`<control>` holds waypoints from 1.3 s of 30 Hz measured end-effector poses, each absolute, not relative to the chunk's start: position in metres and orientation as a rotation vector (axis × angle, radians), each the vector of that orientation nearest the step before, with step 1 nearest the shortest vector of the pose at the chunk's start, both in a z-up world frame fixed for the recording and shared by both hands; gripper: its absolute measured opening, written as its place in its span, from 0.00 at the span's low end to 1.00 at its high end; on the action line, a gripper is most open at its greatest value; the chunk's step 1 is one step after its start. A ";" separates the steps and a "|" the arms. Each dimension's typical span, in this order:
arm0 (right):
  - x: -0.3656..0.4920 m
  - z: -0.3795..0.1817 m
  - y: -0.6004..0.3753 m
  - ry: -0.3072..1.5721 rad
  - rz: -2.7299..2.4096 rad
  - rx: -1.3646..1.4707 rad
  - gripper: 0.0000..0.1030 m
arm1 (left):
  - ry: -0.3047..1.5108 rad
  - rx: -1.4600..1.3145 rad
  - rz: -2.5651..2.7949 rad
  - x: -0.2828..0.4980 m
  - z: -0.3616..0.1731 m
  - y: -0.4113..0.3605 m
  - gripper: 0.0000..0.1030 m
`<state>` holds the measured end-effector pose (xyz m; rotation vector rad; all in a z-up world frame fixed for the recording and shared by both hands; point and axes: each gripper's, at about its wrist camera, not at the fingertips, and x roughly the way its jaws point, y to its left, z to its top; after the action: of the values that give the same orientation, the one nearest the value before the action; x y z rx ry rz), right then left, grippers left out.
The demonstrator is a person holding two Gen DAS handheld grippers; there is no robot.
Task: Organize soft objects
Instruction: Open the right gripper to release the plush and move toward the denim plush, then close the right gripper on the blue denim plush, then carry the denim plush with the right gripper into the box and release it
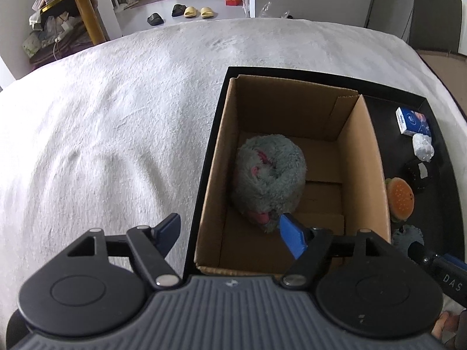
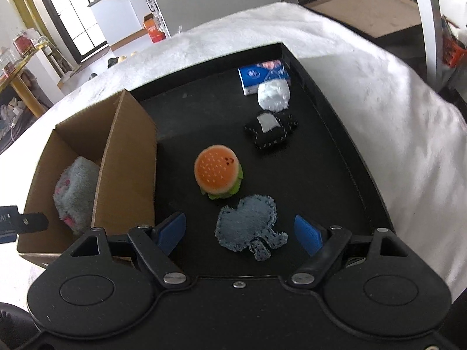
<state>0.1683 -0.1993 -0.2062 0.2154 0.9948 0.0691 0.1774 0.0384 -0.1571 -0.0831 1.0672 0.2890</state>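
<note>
Left gripper (image 1: 230,232) wide, empty, above the cardboard box (image 1: 362,157).
Lower centre, I see right gripper (image 2: 240,233) wide around the denim patch (image 2: 248,224).

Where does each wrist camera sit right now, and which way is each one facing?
Left wrist: on the left gripper, looking steeply down into the cardboard box holding the grey plush; its open blue fingers show.
Right wrist: on the right gripper, looking down at the black tray, denim patch between its open fingers.
Shared: box, plush, burger toy, tissue pack; each view catches the other gripper's edge.
</note>
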 end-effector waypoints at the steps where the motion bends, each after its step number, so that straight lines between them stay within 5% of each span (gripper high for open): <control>1: 0.169 -0.210 -0.200 1.003 0.067 0.222 0.79 | 1.069 -0.079 0.291 0.179 -0.158 0.037 0.72; 16: 0.195 -0.242 -0.194 1.040 0.050 0.196 0.76 | 1.106 -0.013 0.322 0.205 -0.174 0.026 0.72; 19: 0.198 -0.248 -0.195 1.056 0.054 0.187 0.49 | 1.118 -0.026 0.333 0.206 -0.176 0.027 0.72; 23: 0.198 -0.251 -0.198 1.058 0.044 0.186 0.38 | 1.124 -0.032 0.337 0.205 -0.176 0.027 0.72; 39: 0.190 -0.223 -0.204 1.019 0.096 0.265 0.37 | 1.100 -0.071 0.325 0.190 -0.166 0.032 0.72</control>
<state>0.1902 -0.2037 -0.2232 0.2650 1.0187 0.0956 0.1898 0.0322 -0.1661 -0.0712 1.1000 0.3252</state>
